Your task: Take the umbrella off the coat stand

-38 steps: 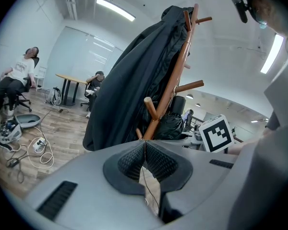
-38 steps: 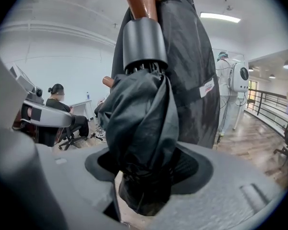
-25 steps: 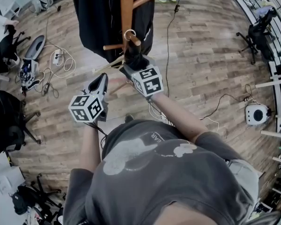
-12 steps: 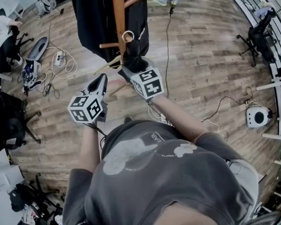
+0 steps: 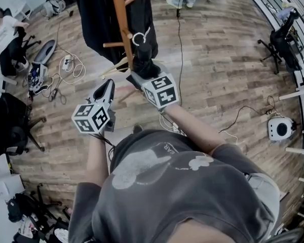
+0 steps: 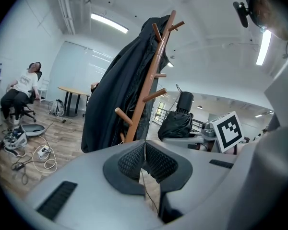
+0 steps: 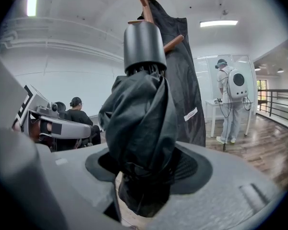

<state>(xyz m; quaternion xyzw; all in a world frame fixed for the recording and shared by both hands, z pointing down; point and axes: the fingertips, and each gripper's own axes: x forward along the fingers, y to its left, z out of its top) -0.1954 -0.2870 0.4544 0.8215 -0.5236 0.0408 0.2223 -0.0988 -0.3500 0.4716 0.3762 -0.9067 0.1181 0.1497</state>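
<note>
The left gripper (image 6: 144, 150), jaws pressed together, faces the coat stand (image 6: 146, 92).
From the jaws, the wooden stand rises at 12 o'clock under a black coat (image 6: 115, 99); the folded umbrella (image 6: 175, 124) sits at 2 o'clock, a seated person (image 6: 23, 87) at 10 o'clock.

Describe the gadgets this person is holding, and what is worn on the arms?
Each hand carries a grey plastic gripper, the left gripper and the right gripper, each with a white cube of black square markers behind. The jaws are lined with dark, finely ribbed pads. The person wears a dark grey short-sleeved T-shirt with a pale print.
</note>
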